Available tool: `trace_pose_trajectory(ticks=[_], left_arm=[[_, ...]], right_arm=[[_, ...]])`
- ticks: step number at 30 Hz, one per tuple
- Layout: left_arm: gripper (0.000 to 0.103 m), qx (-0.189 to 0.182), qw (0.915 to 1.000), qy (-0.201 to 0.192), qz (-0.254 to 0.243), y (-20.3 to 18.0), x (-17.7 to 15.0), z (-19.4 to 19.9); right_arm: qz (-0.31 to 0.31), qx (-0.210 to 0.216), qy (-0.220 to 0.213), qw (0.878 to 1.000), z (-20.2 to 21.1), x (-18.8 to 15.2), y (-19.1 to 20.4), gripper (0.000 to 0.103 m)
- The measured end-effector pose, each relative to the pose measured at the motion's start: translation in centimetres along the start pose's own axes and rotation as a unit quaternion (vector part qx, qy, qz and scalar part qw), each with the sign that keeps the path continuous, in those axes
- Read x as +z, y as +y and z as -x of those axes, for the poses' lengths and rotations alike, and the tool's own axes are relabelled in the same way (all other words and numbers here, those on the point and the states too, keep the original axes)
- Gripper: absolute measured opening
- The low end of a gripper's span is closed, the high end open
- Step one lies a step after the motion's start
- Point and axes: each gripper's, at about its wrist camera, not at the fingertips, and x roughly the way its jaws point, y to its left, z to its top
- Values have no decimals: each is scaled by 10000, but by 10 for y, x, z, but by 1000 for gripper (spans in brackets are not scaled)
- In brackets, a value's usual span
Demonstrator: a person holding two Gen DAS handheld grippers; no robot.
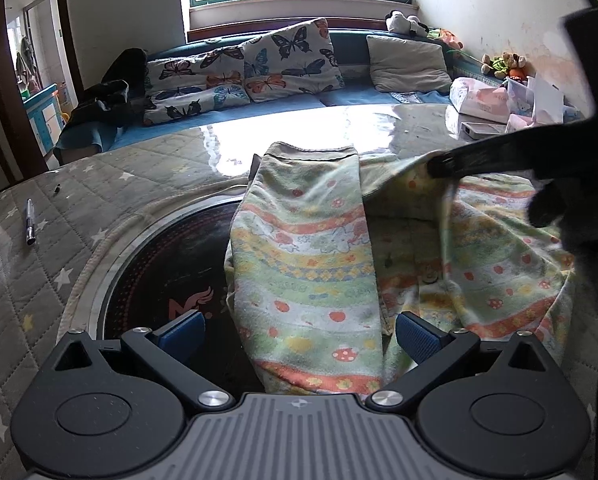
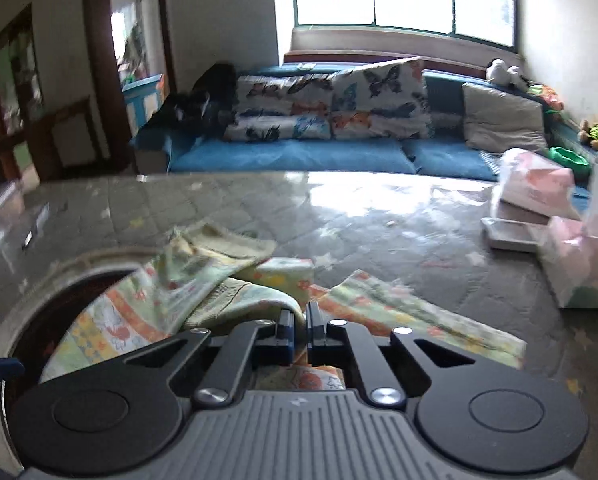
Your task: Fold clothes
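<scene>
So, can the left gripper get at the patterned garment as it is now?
Probably yes: the left gripper is open, the patterned garment lies between its fingers, and nothing blocks it. The right gripper pinches another edge.

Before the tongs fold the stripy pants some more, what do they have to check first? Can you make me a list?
1. Right tongs shut on the stripy pants: ok, a fold of cloth is pinched between them.
2. Left tongs ready to grab: ok, open, with a pant leg lying between the pads, not squeezed.
3. Both legs lying flat: not ok, the right side is bunched and lifted.
4. Pen clear of the pants: ok, it lies apart on the left.
5. Boxes clear of the pants: ok, far to the right.
6. Cloth snagged underneath: cannot tell.
</scene>
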Motion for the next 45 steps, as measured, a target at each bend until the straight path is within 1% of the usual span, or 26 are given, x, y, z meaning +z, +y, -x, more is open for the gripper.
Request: trace_pose_trajectory(ticks=[5, 9, 11, 13, 16, 19, 20, 21, 22, 23, 24, 25, 26, 27, 28, 29, 31, 32, 36, 39, 40, 42, 44, 45], left_arm=[[102, 56, 10000, -19, -69, -3, -1, -2], [102, 125, 9998, -10, -147, -5, -3, -4], [102, 150, 9997, -15, -172, -5, -4, -4], [102, 184, 9996, -22, -196, -6, -5, -4], [101, 218, 9995, -33, -230, -6, -6, -2], [100, 242, 9994, -5, -257, -6, -10, -2], [100, 252, 9993, 14, -270, -6, -12, -2], [99, 265, 9992, 31, -281, -6, -13, -2], [99, 269, 9992, 40, -294, -6, -15, -1], [99, 265, 9992, 45, -308, -7, -18, 0], [99, 277, 9991, 49, -318, -7, -19, 1], [99, 298, 9990, 50, -319, -7, -21, 2], [99, 308, 9990, 40, -316, -7, -20, 4], [99, 314, 9990, 23, -313, -7, -20, 6], [99, 320, 9990, 6, -311, -7, -19, 8], [99, 328, 9990, -21, -311, -8, -18, 11], [99, 302, 9990, -97, -319, -10, -18, 19], [99, 270, 9990, -129, -327, -12, -17, 22], [99, 111, 9988, -228, -417, -25, -16, 34], [100, -32, 9983, -294, -497, -36, -16, 42], [100, -89, 9980, -312, -535, -39, -16, 44], [100, -191, 9973, -330, -623, -47, -17, 47], [100, -279, 9966, -313, -706, -56, -18, 47], [100, -314, 9963, -299, -744, -60, -19, 47]], right_arm=[[-329, -202, -449, 9982, 45, -2, -22, 3], [-584, -495, -758, 9942, 86, -12, -48, 3], [-794, -749, -919, 9898, 116, -24, -71, 3], [-994, -1046, -981, 9847, 141, -38, -91, 3], [-1308, -1515, -870, 9759, 171, -69, -119, 3], [-1749, -1937, -472, 9642, 185, -106, -148, 5], [-1869, -2013, -318, 9610, 187, -119, -156, 5], [-1989, -2088, -165, 9574, 189, -132, -165, 9], [-2010, -2148, 9, 9558, 188, -143, -169, 15], [-2036, -2199, 85, 9540, 191, -151, -173, 20], [-2062, -2251, 160, 9521, 193, -159, -178, 30], [-2038, -2300, 203, 9514, 194, -163, -179, 36], [-1967, -2354, 219, 9515, 194, -165, -179, 37], [-1918, -2409, 194, 9512, 194, -166, -177, 44], [-1897, -2436, 181, 9510, 194, -166, -177, 47], [-1815, -2403, 195, 9534, 192, -163, -174, 48], [-1670, -2312, 211, 9582, 191, -162, -166, 57], [-1523, -2238, 234, 9624, 189, -160, -160, 57], [-1024, -2254, 348, 9682, 170, -152, -146, 62], [-944, -2384, 133, 9665, 165, -149, -145, 63], [-1110, -2393, 12, 9646, 169, -149, -149, 65], [-1678, -2312, -236, 9580, 180, -151, -165, 69], [-2283, -2357, -474, 9434, 194, -158, -183, 69], [-2617, -2364, -540, 9342, 200, -164, -193, 69]])
